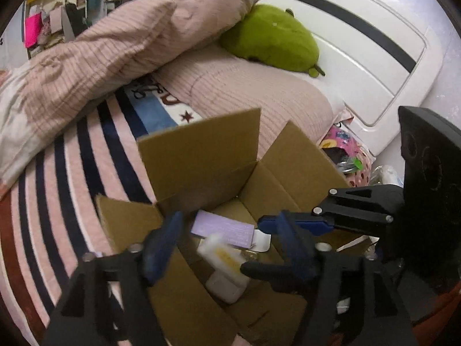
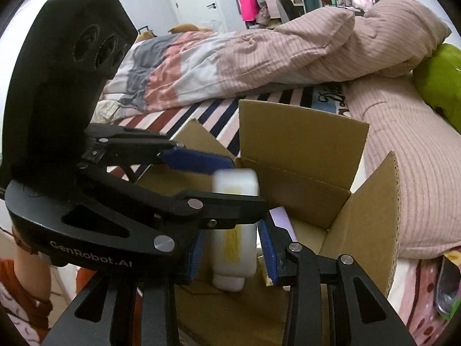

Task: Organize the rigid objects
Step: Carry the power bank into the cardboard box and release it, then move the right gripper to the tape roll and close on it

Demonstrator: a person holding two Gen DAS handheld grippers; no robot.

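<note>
The right hand-held gripper (image 2: 232, 255) grips a white bottle (image 2: 234, 242) above the cardboard box (image 2: 302, 150). The left hand-held gripper (image 1: 227, 248) stands released; blur hides whether it touches the bottle.

Both wrist views look steeply down from close above the cardboard box (image 1: 201, 155) — each past its own blue fingers (image 1: 161, 245). The right view looks just beyond its fingers (image 2: 269, 248). Shared: box, white bottle (image 2: 234, 225), striped bedding (image 2: 317, 46), each other's gripper.
</note>
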